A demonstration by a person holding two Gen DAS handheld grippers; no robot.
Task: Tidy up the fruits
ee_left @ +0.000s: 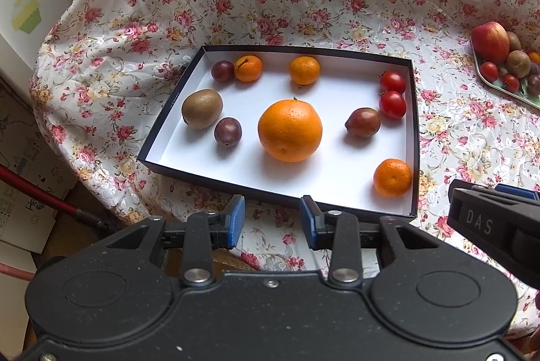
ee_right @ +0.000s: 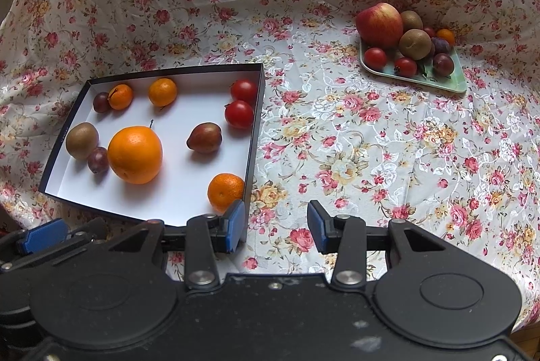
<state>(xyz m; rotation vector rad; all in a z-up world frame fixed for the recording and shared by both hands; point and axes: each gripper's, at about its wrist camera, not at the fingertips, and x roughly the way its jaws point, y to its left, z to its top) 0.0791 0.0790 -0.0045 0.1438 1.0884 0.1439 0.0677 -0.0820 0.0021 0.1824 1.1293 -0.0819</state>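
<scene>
Both grippers empty, fingers open; green tray (ee_right: 449, 86) of fruit far ahead-right of right gripper (ee_right: 276, 222), the nearer one; left gripper (ee_left: 272, 217) facing box (ee_left: 414, 111).

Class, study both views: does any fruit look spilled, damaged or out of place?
Nothing stands out. The fruit sits inside the box or piled on the green tray; none lies loose on the floral cloth.

Open floral cloth (ee_right: 354, 141) lies unobstructed between box (ee_right: 258, 111) and tray (ee_right: 435, 84). Box centre is blocked by large orange (ee_left: 290, 130); white floor right of it is clear. Tray fruit appears tightly piled, gaps unresolved
</scene>
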